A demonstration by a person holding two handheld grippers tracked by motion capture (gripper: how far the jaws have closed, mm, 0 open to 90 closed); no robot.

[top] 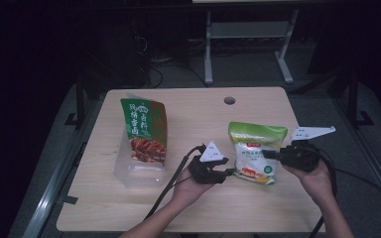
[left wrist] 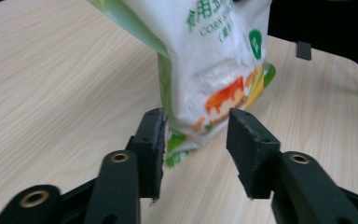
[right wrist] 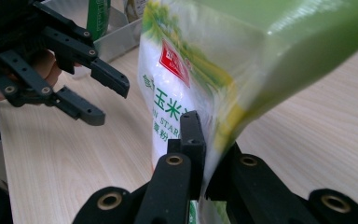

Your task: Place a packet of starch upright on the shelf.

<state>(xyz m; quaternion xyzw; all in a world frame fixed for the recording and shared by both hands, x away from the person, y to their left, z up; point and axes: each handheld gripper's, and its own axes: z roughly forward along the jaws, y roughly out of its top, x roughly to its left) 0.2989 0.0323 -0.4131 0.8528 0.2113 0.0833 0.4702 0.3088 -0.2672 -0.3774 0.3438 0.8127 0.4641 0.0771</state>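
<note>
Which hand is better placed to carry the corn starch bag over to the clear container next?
Right, probably. The right hand-held gripper is already shut on the corn starch bag's edge, while the left hand-held gripper stands open with the bag's lower corner between its jaws unpinched. The clear container sits on the left, though.

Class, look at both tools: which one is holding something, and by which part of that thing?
The right tool pinches the white and green bag by its side edge. The left tool holds nothing; its jaws stand open around the bag's bottom corner.

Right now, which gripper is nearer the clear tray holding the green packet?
Left. The left gripper sits just right of the clear tray; the right gripper is beyond, clamped on the corn starch bag.
</note>
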